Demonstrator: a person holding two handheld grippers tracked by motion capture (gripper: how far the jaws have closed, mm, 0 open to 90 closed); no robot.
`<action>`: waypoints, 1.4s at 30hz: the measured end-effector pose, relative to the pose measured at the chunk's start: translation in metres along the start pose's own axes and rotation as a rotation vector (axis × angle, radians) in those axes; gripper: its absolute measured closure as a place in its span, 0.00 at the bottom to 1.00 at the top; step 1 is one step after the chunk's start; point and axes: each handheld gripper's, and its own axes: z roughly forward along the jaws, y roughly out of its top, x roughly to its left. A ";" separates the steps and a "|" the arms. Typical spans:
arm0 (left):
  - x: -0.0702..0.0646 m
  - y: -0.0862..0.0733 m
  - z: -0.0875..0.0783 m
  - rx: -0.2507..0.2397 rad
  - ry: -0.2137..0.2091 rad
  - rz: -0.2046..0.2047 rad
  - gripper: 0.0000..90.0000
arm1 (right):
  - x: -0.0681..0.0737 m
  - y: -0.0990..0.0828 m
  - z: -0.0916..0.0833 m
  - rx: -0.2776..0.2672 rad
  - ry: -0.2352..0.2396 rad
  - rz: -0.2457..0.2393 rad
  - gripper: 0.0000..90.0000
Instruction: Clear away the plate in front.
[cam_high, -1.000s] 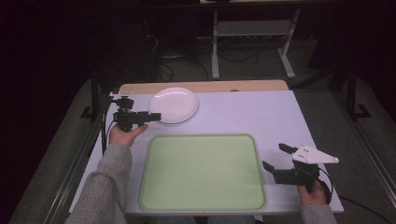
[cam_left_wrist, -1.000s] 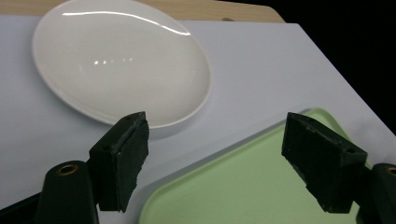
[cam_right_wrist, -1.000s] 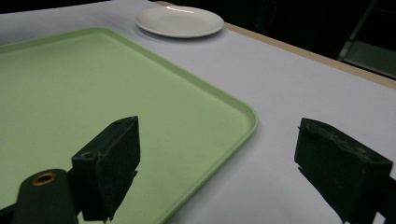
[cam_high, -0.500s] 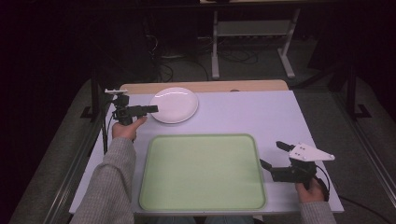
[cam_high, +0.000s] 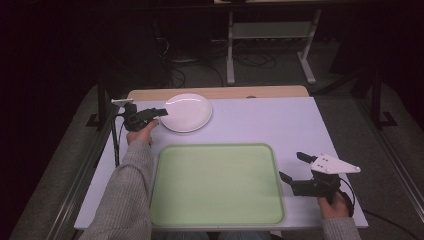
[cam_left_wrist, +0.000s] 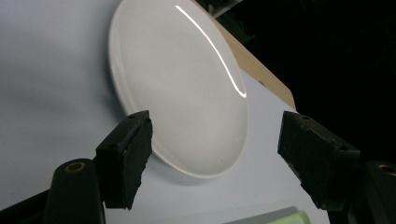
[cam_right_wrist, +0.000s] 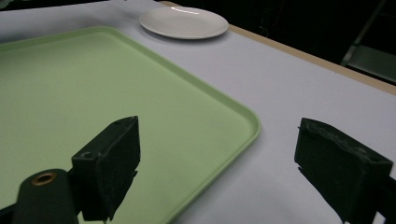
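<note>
High view shows the left gripper (cam_high: 159, 112) wide open and holding nothing, right at the edge of the white plate (cam_high: 186, 112) on the table (cam_high: 280, 125). If it squeezes badly, the smooth plate could slip or slide away.

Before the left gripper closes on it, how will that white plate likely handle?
The white plate looks glossy, with a bright highlight, so it is probably rigid, slippery and breakable. It lies flat and shallow on the table, so the left gripper would likely need its rim.
</note>
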 end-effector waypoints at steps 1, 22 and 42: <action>0.002 0.000 0.001 0.000 0.003 -0.009 0.29 | 0.000 0.000 0.000 0.000 0.001 -0.001 0.15; 0.026 -0.004 0.030 0.005 0.076 -0.140 0.35 | -0.001 0.000 -0.001 0.011 -0.009 0.003 0.15; 0.027 -0.003 0.049 -0.021 0.009 -0.239 0.37 | -0.002 0.000 0.000 0.010 -0.016 0.008 0.15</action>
